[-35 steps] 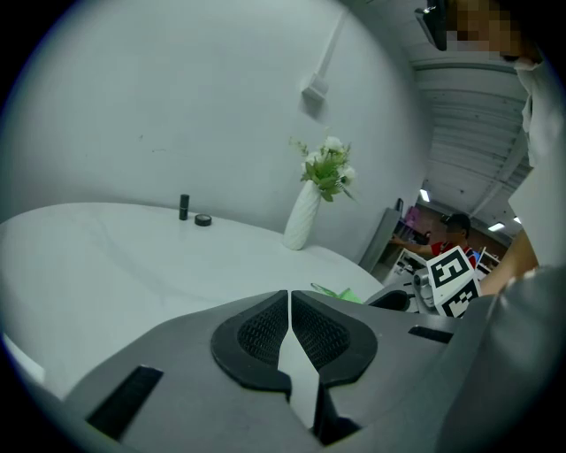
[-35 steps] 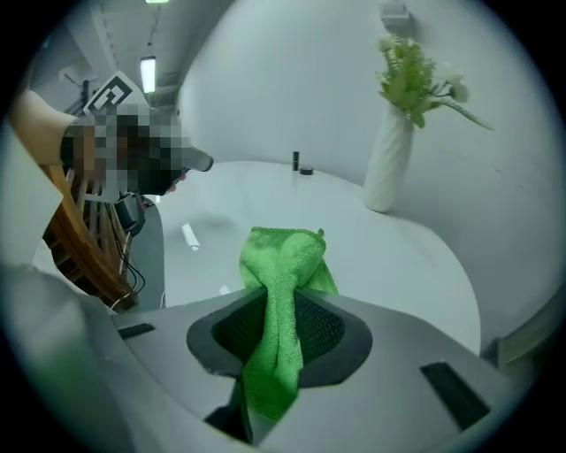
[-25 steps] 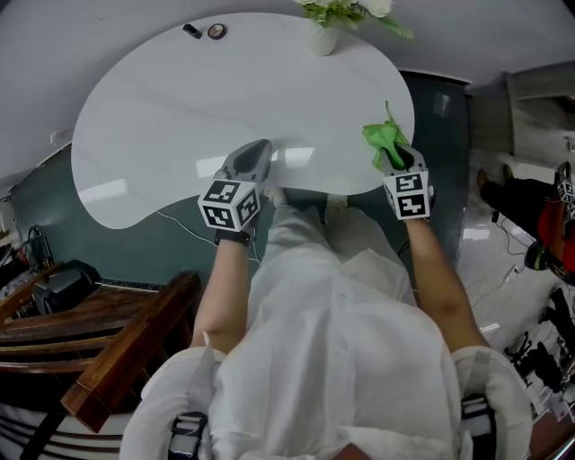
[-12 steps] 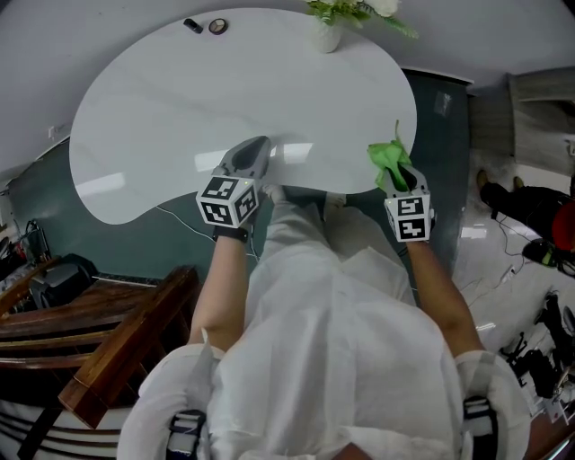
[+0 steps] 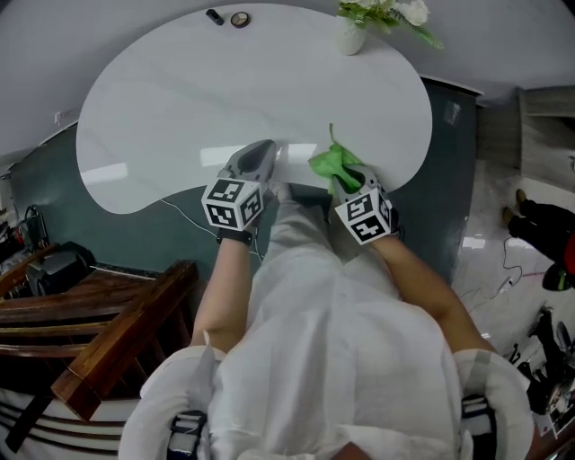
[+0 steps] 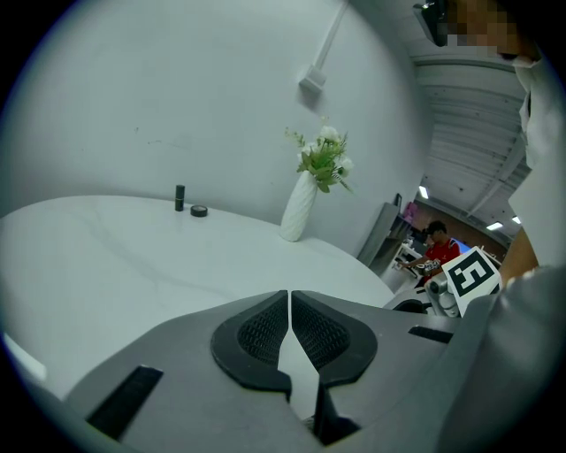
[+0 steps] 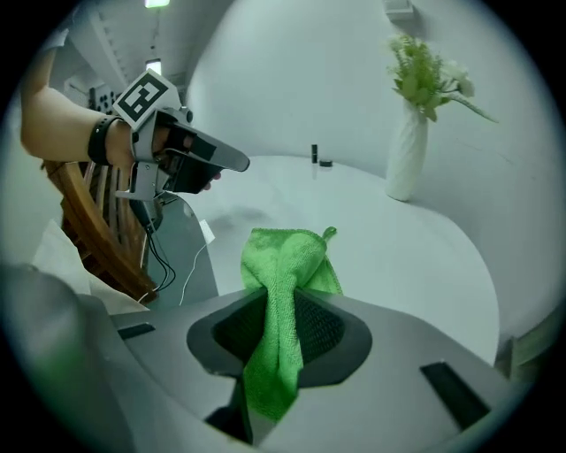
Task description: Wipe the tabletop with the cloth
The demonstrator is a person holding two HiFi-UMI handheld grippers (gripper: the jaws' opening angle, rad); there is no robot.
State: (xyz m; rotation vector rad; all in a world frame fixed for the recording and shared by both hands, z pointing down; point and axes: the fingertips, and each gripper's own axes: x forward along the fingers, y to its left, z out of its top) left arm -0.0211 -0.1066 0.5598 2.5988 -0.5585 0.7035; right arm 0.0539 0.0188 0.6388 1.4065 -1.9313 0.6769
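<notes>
Two grippers are hanging side by side at the near edge of the white tabletop (image 5: pixel 180 99), each with its marker cube facing up toward the head camera.

Right gripper (image 7: pixel 281 305): the jaws are clamping on the green cloth (image 7: pixel 285 257). They are pinching a bunched fold. The upper part is fanning out above the pads, with a small loop sticking up at one corner, and a tail is hanging down between the jaws. In the head view the cloth is sitting over the tabletop close to the near rim, right of centre. Whether it is touching the surface cannot be told.

Left gripper (image 6: pixel 290 301): it is carrying nothing. The jaws are pressing together, with only a hairline slit showing between the ribbed pads. It is pointing out across the near rim, near the cloth but apart from it.

A white vase (image 5: pixel 350 36) is standing upright at the far edge, holding green and white flowers (image 5: pixel 386 11). Left of it along the far rim, a short black cylinder (image 5: pixel 215 16) and a flat round item (image 5: pixel 239 19) are lying near each other. A thin white cable (image 5: pixel 180 223) is trailing on the dark floor below the table. Brown wooden furniture (image 5: pixel 117 341) is standing at the person's left.
</notes>
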